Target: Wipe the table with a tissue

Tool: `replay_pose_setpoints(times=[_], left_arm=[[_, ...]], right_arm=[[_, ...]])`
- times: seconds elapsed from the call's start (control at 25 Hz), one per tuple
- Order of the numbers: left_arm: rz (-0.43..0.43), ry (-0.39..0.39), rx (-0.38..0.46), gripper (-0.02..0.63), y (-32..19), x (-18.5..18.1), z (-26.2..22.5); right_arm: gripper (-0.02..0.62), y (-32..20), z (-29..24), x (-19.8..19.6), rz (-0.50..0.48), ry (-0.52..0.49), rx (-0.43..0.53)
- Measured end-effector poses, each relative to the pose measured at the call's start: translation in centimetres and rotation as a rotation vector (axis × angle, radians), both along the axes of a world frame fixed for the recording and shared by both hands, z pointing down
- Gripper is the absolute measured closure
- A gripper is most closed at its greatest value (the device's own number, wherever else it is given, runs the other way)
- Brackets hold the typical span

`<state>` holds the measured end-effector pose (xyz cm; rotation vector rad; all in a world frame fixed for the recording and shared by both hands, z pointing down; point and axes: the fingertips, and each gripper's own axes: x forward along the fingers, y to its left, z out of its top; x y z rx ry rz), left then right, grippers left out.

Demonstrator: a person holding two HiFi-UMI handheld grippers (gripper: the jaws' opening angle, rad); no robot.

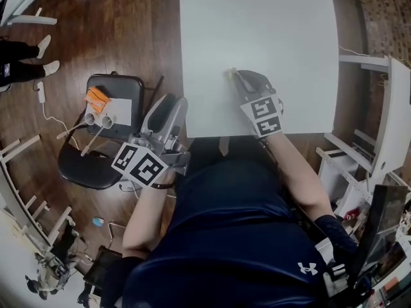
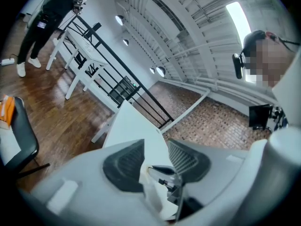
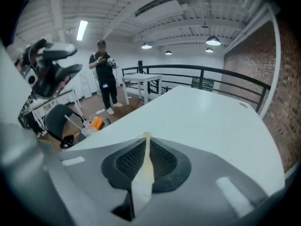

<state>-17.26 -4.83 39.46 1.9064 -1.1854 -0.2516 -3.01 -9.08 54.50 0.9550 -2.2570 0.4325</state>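
Head view puts your right claw (image 1: pixel 235 77) low over the white counter (image 1: pixel 257 24), close to its near edge and roughly midway along it. Right gripper view shows that claw's jaws pressed together on a thin, folded tissue (image 3: pixel 142 175), with the tissue's tip poking out just past the jaw tips. Your left claw (image 1: pixel 172 104) is off the counter, just beside its left edge near the near-left corner, above the wooden floor (image 1: pixel 141 31). Left gripper view shows its jaws standing apart. A black chair (image 1: pixel 83 169) stands just left of that claw.
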Motion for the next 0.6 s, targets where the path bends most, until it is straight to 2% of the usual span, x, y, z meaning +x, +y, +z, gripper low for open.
replay_pose_setpoints(times=[0.2,0.36,0.6], left_arm=[[0.026,0.006,0.039,0.446,0.2,2.5,-1.9],[0.071,-0.002,0.089,0.446,0.3,5.3,-3.4],[0.152,0.005,0.142,0.446,0.6,10.1,-5.4]], right_arm=[[0.566,1.8,-3.9,3.0,0.069,-0.135,-0.024],[0.568,1.7,-7.9,6.8,0.195,-0.282,-0.038],[0.566,1.6,-14.8,12.1,0.342,-0.501,0.016]])
